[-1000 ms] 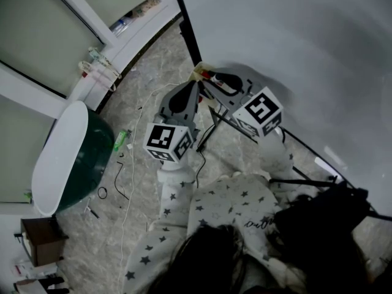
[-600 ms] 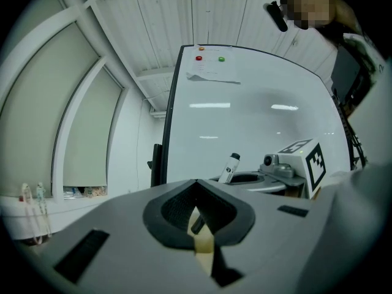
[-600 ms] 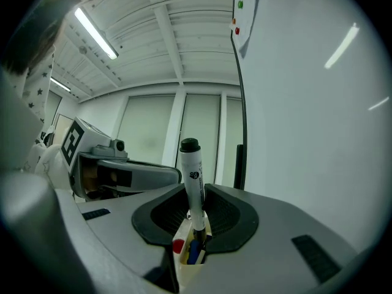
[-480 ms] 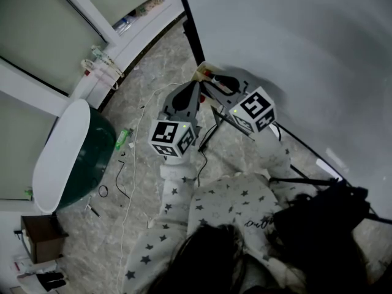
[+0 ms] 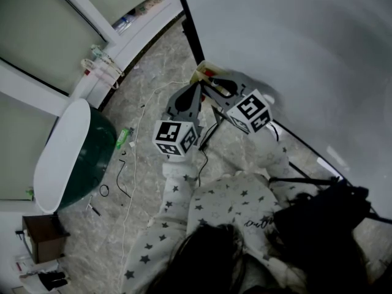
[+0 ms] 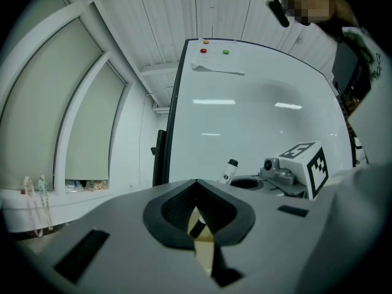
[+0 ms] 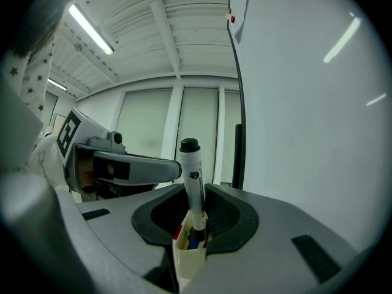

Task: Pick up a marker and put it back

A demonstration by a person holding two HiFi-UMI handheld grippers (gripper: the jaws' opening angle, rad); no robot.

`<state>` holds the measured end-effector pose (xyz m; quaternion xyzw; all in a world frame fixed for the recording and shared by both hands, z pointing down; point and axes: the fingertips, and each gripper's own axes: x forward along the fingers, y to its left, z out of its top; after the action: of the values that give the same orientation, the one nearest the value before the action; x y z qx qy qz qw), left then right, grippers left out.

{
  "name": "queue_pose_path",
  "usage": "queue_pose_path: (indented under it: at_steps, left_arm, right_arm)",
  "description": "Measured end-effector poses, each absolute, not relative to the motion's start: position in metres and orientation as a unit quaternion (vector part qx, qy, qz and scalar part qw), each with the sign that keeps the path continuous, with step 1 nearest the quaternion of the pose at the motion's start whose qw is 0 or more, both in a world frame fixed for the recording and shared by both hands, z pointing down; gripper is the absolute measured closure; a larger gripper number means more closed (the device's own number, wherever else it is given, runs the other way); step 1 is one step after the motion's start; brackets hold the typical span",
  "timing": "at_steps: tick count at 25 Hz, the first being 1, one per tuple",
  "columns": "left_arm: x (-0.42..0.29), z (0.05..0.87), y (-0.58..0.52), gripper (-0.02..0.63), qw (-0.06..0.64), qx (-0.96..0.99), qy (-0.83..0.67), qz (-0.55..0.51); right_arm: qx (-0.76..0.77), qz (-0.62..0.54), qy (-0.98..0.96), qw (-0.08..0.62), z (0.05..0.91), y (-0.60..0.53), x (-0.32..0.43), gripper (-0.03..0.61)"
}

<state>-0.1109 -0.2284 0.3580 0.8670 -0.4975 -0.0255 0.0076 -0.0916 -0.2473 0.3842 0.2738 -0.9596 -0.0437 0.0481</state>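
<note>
A white marker (image 7: 193, 176) with a black cap stands upright between the jaws of my right gripper (image 7: 195, 222), which is shut on it. The marker's lower end sits in a small cream marker holder (image 7: 190, 259) beside red and blue markers. In the head view the holder (image 5: 204, 73) hangs at the whiteboard's (image 5: 294, 41) lower left corner, and both grippers meet at it. My left gripper (image 6: 199, 225) has its jaws closed on the holder's cream wall (image 6: 205, 250). The held marker (image 6: 229, 171) shows beyond it, beside the right gripper's marker cube (image 6: 306, 164).
The whiteboard's black frame and stand legs (image 5: 211, 124) run under the grippers. Cables (image 5: 122, 176) and a green bottle (image 5: 121, 139) lie on the marble floor. A green tub with a white lid (image 5: 73, 158) stands left, a cardboard box (image 5: 40, 237) lower left, a black bag (image 5: 324, 219) lower right.
Both grippers have edged a little closer to the holder; the right gripper's cube has drifted left and the left one's up and right. The grips look unchanged.
</note>
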Motion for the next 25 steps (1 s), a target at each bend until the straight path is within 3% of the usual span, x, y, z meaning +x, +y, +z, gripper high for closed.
queue_pose_path:
  at_steps: [25]
  left_arm:
    - [-0.118, 0.386, -0.227, 0.614, 0.035, 0.858, -0.511, -0.035]
  right_arm:
    - [0.301, -0.066, -0.948, 0.081, 0.423, -0.238, -0.103, 0.495]
